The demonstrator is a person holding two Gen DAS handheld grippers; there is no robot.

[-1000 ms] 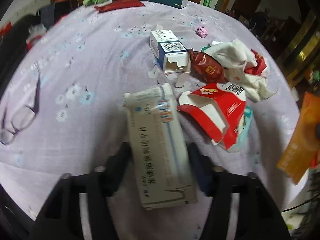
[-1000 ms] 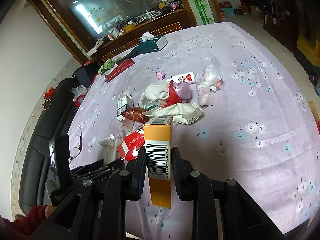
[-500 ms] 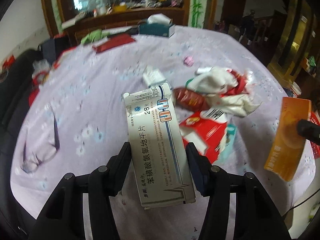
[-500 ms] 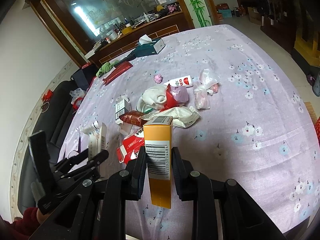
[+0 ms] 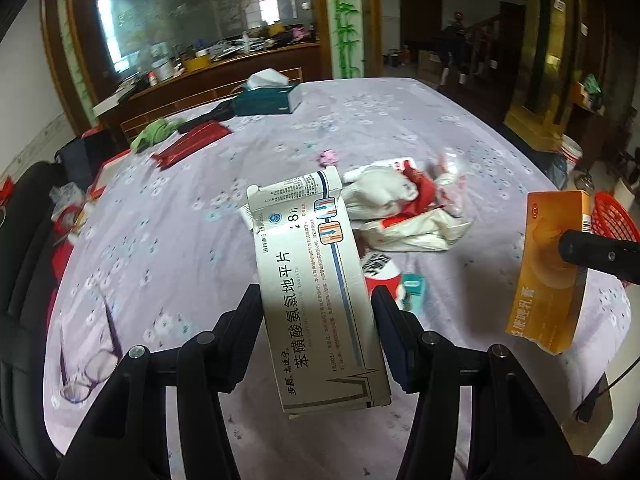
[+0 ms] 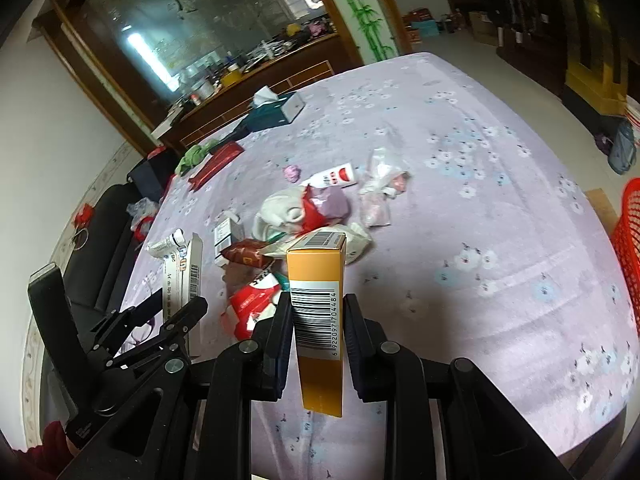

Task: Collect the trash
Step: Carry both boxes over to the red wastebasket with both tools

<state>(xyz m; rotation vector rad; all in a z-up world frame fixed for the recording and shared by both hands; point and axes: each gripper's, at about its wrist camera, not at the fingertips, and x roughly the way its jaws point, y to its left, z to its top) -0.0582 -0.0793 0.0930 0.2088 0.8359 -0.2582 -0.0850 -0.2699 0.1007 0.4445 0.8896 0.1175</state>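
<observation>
My left gripper (image 5: 316,302) is shut on a white medicine box (image 5: 316,280) with blue print, held up above the table. In the right wrist view the same white medicine box (image 6: 182,276) and the left gripper (image 6: 180,308) show at the left. An orange box (image 6: 318,300) with a barcode stands clamped in my right gripper (image 6: 318,308), also lifted; the orange box (image 5: 548,268) appears at the right of the left wrist view. A heap of trash (image 6: 304,216) lies mid-table: white wrappers, red packets, small cartons. A red basket (image 6: 628,248) stands off the table's right edge.
The table wears a lilac flowered cloth (image 6: 480,200). A teal tissue box (image 6: 276,112), a green cloth (image 5: 154,132) and a red pouch (image 5: 192,142) lie at the far side. Glasses (image 5: 90,372) rest near the left front edge. A dark sofa (image 6: 100,220) borders the left.
My left gripper has lifted the white medicine box off the table and tilted its view up. The right gripper with the orange box has stayed almost still.
</observation>
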